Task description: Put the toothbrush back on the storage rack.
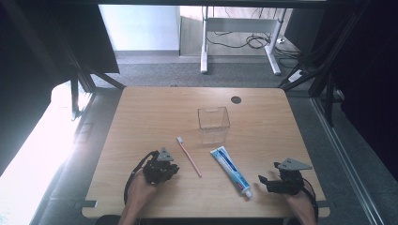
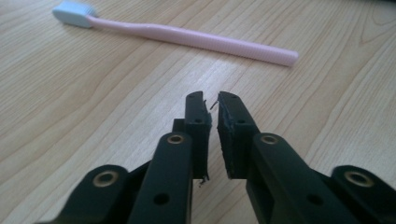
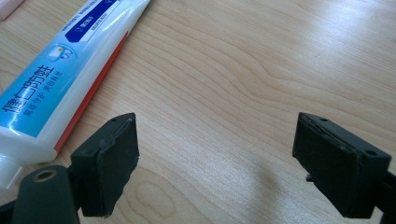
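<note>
A wooden table [image 1: 141,112] is seen from above, its near edge partly cut off by the frame. Toward its far middle a clear plastic box [image 1: 213,123] is stood upright; its walls are hard to make out against the wood.

A toothpaste tube [image 1: 232,169] is laid flat right of centre, cap toward the person. In the right gripper view only part of the tube is shown, its cap cut off at the left edge and its far end at the top.

A pink toothbrush [image 1: 188,156] with a pale head is laid left of the tube, well apart from it. In the left gripper view it is seen whole, lying across the wood beyond the jaw tips and untouched.

The left gripper [image 1: 163,169] is held just beside the toothbrush's handle end. Its jaws are drawn nearly together, only a thin slit left between the pads [image 2: 201,140], and nothing is gripped.

The right gripper [image 1: 272,183] is held near the tube's cap end. Its jaws are spread wide over bare wood, the tube lying outside them, just beside one pad [image 3: 116,163]. The right pad is cut off by the frame.
</note>
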Tool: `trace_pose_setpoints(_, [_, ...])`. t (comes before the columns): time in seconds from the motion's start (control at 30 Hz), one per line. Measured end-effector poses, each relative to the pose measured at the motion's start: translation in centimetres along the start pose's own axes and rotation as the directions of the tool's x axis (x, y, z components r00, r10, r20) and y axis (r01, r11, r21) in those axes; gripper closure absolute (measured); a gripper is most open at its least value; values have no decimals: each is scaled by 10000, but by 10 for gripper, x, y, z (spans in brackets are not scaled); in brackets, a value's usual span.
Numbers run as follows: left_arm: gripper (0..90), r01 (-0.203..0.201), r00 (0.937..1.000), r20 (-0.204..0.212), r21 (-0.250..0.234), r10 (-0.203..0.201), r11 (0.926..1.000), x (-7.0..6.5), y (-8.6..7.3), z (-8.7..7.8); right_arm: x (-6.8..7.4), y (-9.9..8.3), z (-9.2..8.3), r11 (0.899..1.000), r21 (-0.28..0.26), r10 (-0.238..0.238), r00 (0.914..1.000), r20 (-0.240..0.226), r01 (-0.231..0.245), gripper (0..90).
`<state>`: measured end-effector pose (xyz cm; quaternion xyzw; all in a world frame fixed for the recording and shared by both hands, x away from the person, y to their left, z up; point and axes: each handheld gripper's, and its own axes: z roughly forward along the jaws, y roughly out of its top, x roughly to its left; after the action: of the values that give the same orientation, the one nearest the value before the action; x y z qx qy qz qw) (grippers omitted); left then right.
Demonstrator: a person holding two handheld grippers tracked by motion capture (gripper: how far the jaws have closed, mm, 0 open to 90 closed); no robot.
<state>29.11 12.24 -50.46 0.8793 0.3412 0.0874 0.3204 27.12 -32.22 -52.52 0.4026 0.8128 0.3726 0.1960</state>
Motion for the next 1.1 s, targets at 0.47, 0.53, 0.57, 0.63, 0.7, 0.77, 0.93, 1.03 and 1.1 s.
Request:
trace_pose_setpoints(0.47, [897, -212, 9981, 586, -28, 213, 9998, -4, 31, 21, -1, -1, 0, 10000, 51, 31, 10000, 52, -31, 149])
trace_pose_setpoints(0.53, [896, -346, 9978, 572, 0, 346, 9994, -7, 39, 26, -1, -1, 0, 10000, 64, 11, 10000, 60, -12, 149])
trace_pose_setpoints(0.57, [896, -346, 9978, 572, 0, 346, 9994, -7, 39, 26, -1, -1, 0, 10000, 64, 11, 10000, 60, -12, 149])
trace_pose_setpoints(0.63, [896, -480, 9972, 571, 24, 478, 9988, -8, 44, 30, -1, -1, 1, 9999, 79, 65, 9999, 92, -66, 144])
trace_pose_setpoints(0.7, [897, -589, 9966, 587, 72, 583, 9982, -10, 48, 34, -1, -1, 1, 9999, 76, 87, 9999, 107, -88, 144])
trace_pose_setpoints(0.77, [897, -677, 9963, 532, 154, 668, 9976, -13, 52, 38, -1, -1, 0, 9999, 33, 96, 9999, 122, -97, 144])
trace_pose_setpoints(0.93, [897, -941, 9944, 495, 222, 929, 9953, -19, 57, 47, -1, -1, 1, 10000, 74, 38, 10000, 85, -38, 144])
trace_pose_setpoints(1.03, [897, -1003, 9939, 497, 307, 987, 9945, -22, 59, 52, 0, -1, 1, 9999, 106, 24, 10000, 47, -25, 144])
trace_pose_setpoints(1.1, [897, -997, 9939, 502, 362, 979, 9944, -22, 58, 54, 1, 0, 2, 9999, 143, 33, 10000, 39, -33, 144])
